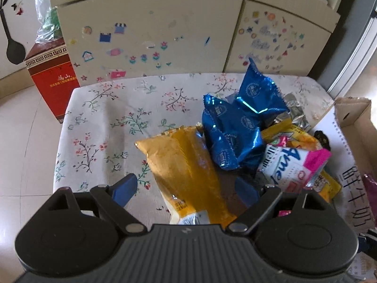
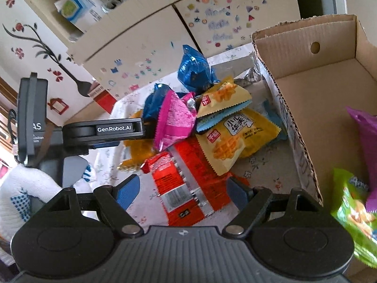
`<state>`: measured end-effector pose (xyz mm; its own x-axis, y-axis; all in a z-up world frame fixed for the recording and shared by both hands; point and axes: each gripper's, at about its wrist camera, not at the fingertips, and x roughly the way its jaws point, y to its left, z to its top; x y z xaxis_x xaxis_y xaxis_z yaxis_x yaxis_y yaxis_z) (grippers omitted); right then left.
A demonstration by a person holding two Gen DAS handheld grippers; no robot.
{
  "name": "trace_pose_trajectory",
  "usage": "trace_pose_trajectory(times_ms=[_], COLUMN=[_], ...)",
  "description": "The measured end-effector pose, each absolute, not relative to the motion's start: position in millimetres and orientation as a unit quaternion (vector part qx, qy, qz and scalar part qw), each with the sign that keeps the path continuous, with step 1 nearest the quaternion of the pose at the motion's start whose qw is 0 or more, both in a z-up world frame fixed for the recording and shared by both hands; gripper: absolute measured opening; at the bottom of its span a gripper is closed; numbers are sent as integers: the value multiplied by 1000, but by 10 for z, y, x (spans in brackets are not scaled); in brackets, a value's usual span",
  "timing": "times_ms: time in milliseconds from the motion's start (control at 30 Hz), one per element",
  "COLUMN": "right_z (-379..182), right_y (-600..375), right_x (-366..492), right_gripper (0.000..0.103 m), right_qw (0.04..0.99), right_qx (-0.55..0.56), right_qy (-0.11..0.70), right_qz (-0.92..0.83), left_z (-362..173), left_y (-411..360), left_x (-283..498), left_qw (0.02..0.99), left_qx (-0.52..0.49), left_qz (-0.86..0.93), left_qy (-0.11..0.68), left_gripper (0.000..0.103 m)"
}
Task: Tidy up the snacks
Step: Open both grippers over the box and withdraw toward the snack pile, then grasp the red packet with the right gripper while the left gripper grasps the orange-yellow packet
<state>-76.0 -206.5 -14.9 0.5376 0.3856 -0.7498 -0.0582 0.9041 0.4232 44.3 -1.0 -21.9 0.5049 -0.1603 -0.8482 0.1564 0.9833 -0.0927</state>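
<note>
A pile of snack packets lies on a floral tablecloth (image 1: 106, 122). In the left wrist view my left gripper (image 1: 186, 188) is open, its jaws on either side of a gold packet (image 1: 186, 165); blue foil packets (image 1: 231, 136) and a white-and-pink packet (image 1: 289, 165) lie beyond. In the right wrist view my right gripper (image 2: 183, 188) is open over a red packet (image 2: 186, 176), with yellow waffle packets (image 2: 235, 136), a pink packet (image 2: 174, 120) and a blue packet (image 2: 193, 70) behind. The left gripper's body (image 2: 103, 132) shows at left.
An open cardboard box (image 2: 306, 44) stands on the right of the pile; it holds a green packet (image 2: 353, 210) and a purple one (image 2: 367, 136). A stickered cabinet (image 1: 150, 35) stands behind the table. A red carton (image 1: 51, 75) sits on the floor at left.
</note>
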Motion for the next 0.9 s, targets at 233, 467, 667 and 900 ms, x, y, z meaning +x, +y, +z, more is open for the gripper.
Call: trace_pose_trajectory(times_ms=[233,467,667,900], right_z=[-328,-319,-281,-353], right_y=[-1977,-1820,-1721,-1620], right_x=[-642,-693,-743,-684], right_gripper=[87,88,90,99], right_qw=[859,843,855,865], right_qx=[155,137,105,97], right_qy=[474,489,482,471], right_qz=[119,176,161,144], left_z=[-359,-354,-288,-380], left_y=[41,264,299,157], left_x=[541,539,498,531], left_qw=[857,852,862,859], left_qx=[2,-11,-2,37], left_qz=[-78,-58,-87,-108], left_qy=[509,520,499,500], left_gripper=[89,86,86,86])
